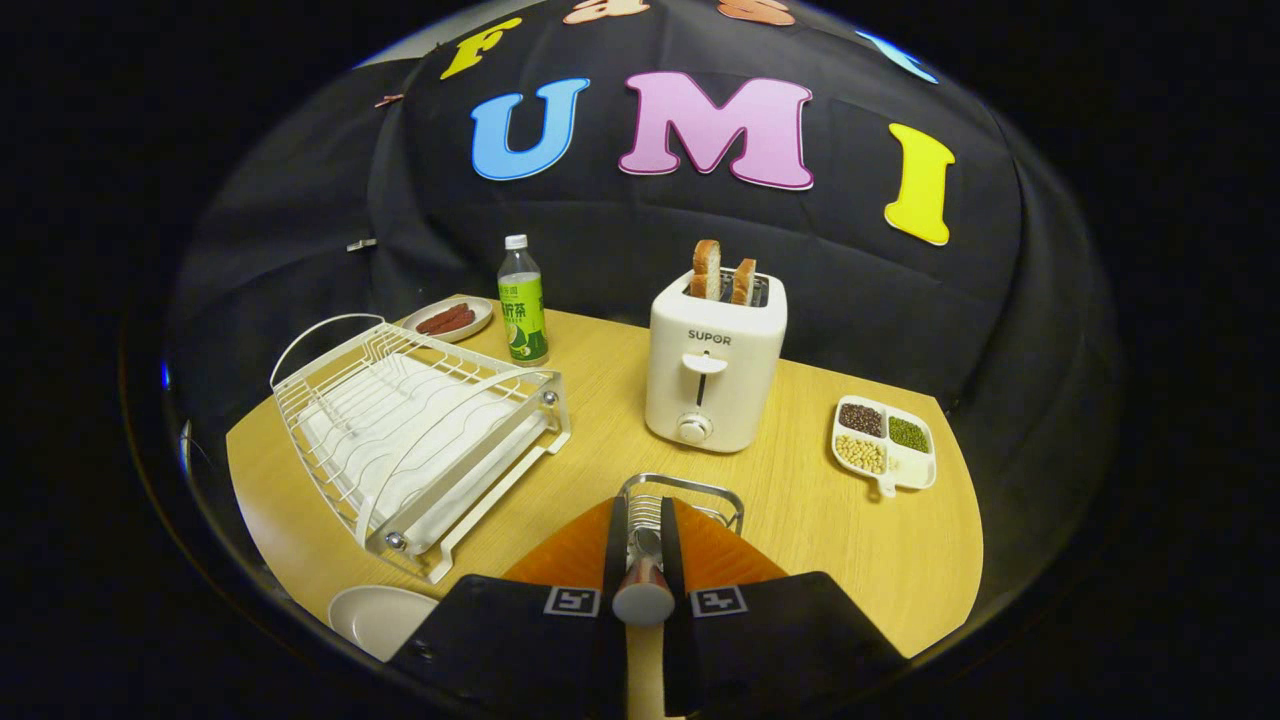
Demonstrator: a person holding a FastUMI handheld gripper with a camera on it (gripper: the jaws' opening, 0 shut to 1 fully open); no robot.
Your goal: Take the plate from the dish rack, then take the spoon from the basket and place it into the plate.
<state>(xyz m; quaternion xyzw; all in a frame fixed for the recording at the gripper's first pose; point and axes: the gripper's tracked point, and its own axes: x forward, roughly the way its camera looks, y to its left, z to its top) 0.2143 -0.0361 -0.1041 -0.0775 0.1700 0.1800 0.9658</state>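
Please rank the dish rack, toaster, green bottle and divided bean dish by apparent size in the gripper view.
1. dish rack
2. toaster
3. green bottle
4. divided bean dish

The bottle and the dish look close in size, and the bottle stands farther back, so that order is unsure.

**Open wood ahead, rack crowding the left**

The gripper (643, 560) has its fingers closed on the spoon (643, 590), just above the wire basket (684, 497). Beyond it the toaster (714, 365) blocks the straight path. The dish rack (415, 430) fills the left side — the plate (375, 618) sits near its front corner. Bare table (800, 510) lies open between toaster and sectioned bean dish (885, 445).
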